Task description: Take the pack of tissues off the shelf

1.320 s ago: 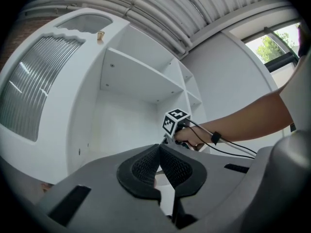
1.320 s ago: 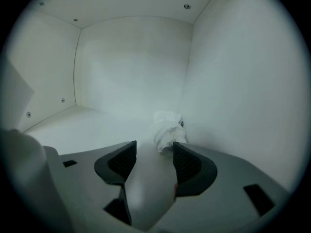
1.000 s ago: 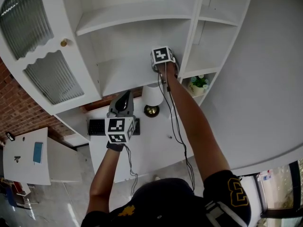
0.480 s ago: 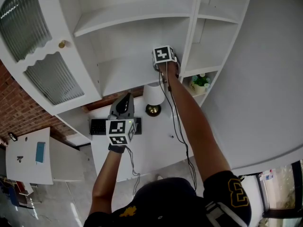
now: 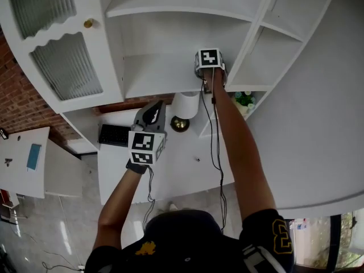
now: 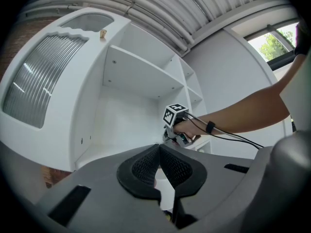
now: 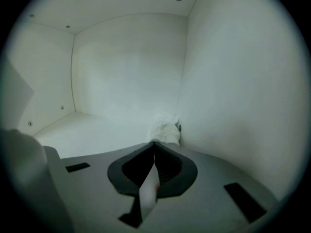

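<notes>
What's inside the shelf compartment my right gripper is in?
Only a white crumpled tissue pack, against the right wall in the back corner. The right gripper jaws have just closed on its near edge. The gripper body hides the shelf floor beneath it.

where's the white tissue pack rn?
Right gripper view: the soft white tissue pack sits in the white shelf's back right corner, against the right wall, at the tips of the right gripper, whose jaws have just closed on its near edge.
</notes>
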Available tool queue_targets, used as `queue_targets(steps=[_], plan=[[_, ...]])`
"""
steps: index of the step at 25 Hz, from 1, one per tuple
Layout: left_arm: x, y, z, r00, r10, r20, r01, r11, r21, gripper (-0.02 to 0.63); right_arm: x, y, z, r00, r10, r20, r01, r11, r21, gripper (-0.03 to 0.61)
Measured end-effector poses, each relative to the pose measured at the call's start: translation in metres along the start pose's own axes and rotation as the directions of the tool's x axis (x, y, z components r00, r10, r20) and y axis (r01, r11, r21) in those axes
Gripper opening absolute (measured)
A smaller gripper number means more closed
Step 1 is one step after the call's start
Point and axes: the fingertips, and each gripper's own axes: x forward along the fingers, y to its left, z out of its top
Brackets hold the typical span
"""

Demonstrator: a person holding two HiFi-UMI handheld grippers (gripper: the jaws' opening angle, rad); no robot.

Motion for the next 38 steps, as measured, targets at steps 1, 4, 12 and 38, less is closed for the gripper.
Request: queue_targets(steps=[1,4,12,38], plan=[[-0.001,0.001,0.000,1.000,-0.001,0.002,0.001,1.000,0.000,0.018,-0.001,-0.001,0.001,1.000,-0.002,0.010,0.001,1.000,0.022,0.003],[-0.006,0.002,-0.007,1.000,0.005,0.001,-0.005,1.000,-0.014,0.018,0.001,-0.001,0.001,1.000,-0.013,0.013,0.013,0.999,0.036,0.003],[-0.012,0.004,-0.020,1.000,0.019,-0.022,-0.019,0.999,-0.029,0.018,-0.001,0.004,0.007,0.996,0.039,0.076,-0.043,0.998,0.045,0.005],[-0.035,0.011,-0.026,0.998,0.039,-0.041,-0.040,0.999,-0.012,0.018,-0.008,0.001,0.015,0.978,0.087,0.190,-0.108,0.988,0.107,0.003]])
